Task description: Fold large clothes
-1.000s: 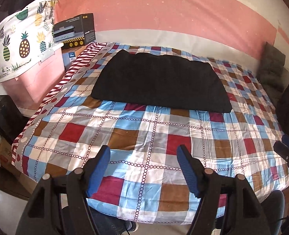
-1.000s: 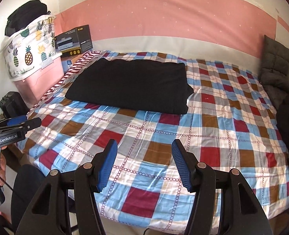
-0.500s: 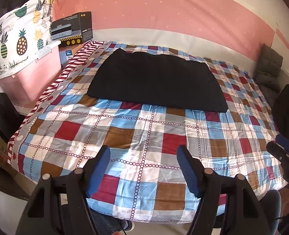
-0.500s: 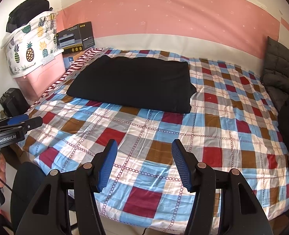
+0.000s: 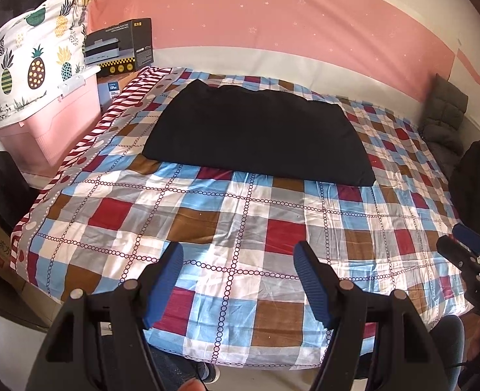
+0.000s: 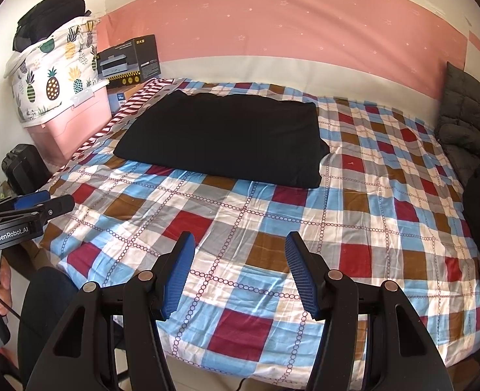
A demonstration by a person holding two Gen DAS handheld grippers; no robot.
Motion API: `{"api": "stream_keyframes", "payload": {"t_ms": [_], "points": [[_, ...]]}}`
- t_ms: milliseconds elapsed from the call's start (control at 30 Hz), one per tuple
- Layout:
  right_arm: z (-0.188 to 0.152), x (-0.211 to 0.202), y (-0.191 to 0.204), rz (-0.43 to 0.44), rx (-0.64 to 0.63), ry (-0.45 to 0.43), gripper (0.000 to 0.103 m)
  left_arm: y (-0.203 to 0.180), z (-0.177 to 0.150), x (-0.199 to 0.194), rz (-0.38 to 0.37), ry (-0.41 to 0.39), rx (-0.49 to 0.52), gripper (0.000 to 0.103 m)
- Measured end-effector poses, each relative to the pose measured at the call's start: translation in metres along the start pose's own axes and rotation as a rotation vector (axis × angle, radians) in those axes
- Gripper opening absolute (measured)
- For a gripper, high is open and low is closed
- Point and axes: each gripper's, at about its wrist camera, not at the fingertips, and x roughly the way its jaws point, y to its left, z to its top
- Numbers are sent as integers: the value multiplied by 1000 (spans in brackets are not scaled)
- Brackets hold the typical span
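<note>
Left gripper (image 5: pixel 238 262) now farther back from black garment (image 5: pixel 256 137), aimed slightly rightward; pink storage box (image 5: pixel 54 123) nearer frame edge. Right gripper (image 6: pixel 240 251) slightly raised, more bedspread (image 6: pixel 354 228) below garment.

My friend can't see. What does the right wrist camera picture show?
A black folded garment lies on a checkered bedspread. In front, the right gripper hangs open and empty; the left gripper shows at the left edge.

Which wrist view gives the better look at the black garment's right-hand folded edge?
Right wrist view: the black garment shows its right side bulging with stacked layers. In the left wrist view the garment looks like a flat trapezoid, with that edge only an outline.
</note>
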Motion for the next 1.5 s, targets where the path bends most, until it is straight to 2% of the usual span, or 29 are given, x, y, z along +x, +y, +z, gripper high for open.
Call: {"api": "stream_keyframes", "payload": {"t_ms": [1500], "points": [[-3,-4,3,6,-9,-2,58,1,-4,-3,6,16,4,72]]}}
